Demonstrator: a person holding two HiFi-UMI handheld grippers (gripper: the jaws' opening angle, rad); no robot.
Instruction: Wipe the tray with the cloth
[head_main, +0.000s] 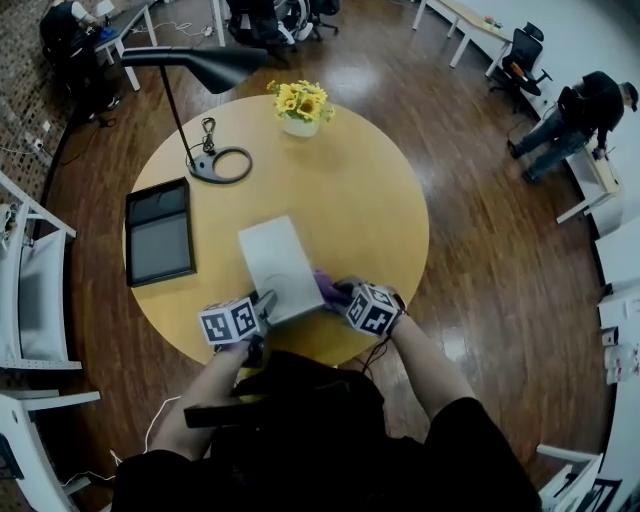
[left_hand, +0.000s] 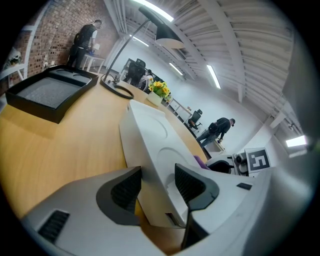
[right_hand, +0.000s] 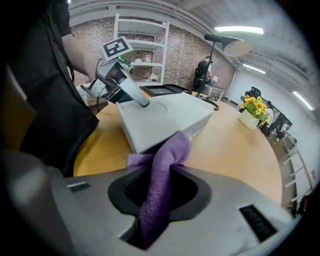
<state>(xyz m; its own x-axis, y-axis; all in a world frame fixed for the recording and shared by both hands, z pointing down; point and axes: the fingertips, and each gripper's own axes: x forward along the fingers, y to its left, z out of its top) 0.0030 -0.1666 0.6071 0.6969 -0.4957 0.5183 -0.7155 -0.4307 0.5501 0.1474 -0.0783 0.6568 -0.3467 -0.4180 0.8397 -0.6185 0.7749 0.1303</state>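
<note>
A white rectangular tray (head_main: 278, 262) lies near the front of the round wooden table (head_main: 380, 200), with its long side running away from me. My left gripper (head_main: 264, 302) is shut on the tray's near left rim (left_hand: 155, 135), and the rim stands between its pads (left_hand: 126, 190). My right gripper (head_main: 335, 292) is shut on a purple cloth (right_hand: 162, 170). The cloth (head_main: 326, 287) sticks out past the jaws and reaches the tray's near right corner (right_hand: 160, 117). In the right gripper view the left gripper (right_hand: 135, 95) shows on the tray's far side.
A black tray (head_main: 158, 235) sits at the table's left. A black desk lamp (head_main: 205, 70) stands with its ring base (head_main: 222, 165) behind it. A pot of yellow flowers (head_main: 302, 105) is at the far edge. White chairs (head_main: 35, 290) stand to the left.
</note>
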